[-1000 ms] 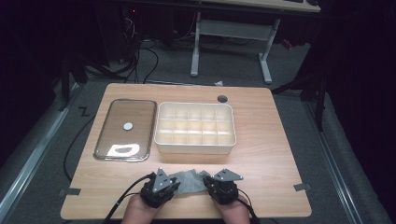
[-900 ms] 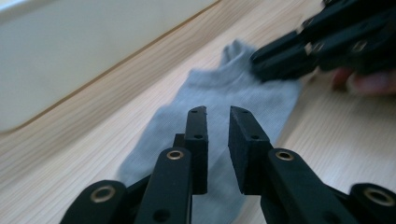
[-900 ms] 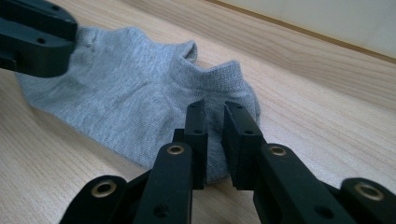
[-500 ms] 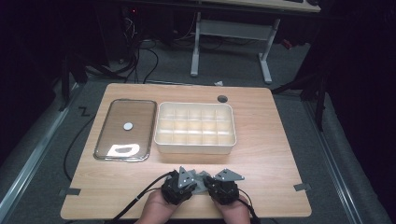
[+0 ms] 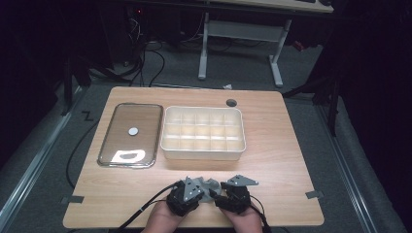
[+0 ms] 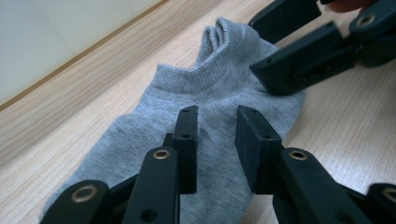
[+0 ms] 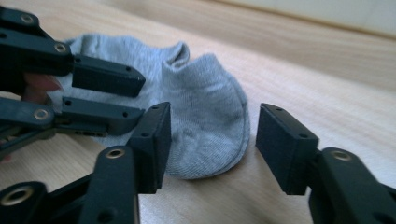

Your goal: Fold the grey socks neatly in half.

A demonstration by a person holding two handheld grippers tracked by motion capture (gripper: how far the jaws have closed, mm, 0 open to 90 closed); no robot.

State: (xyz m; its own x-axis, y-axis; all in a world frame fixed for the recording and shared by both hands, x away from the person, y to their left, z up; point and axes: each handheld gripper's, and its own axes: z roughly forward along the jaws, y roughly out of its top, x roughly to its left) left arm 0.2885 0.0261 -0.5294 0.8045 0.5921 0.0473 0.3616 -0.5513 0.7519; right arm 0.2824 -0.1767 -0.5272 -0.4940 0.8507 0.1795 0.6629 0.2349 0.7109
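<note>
sock: small grey knit ankle sock point(image 5: 208, 187) lies flat at the near edge of the wooden bench point(image 5: 282, 141), between both hands | change: left gripper point(image 6: 217, 140) has shifted right over it, fingers part-open, gripping nothing | right gripper point(image 7: 212, 140): fingers just sprang wide, sock released | meaning: likely regrasp before folding

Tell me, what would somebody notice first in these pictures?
Probably the grey sock lying crumpled on the wooden table, at the near edge, with the left tool and the right tool poised right at it, jaws apart. Next, the white box with little compartments in the middle of the table, and the shiny metal tray to its left.
</note>
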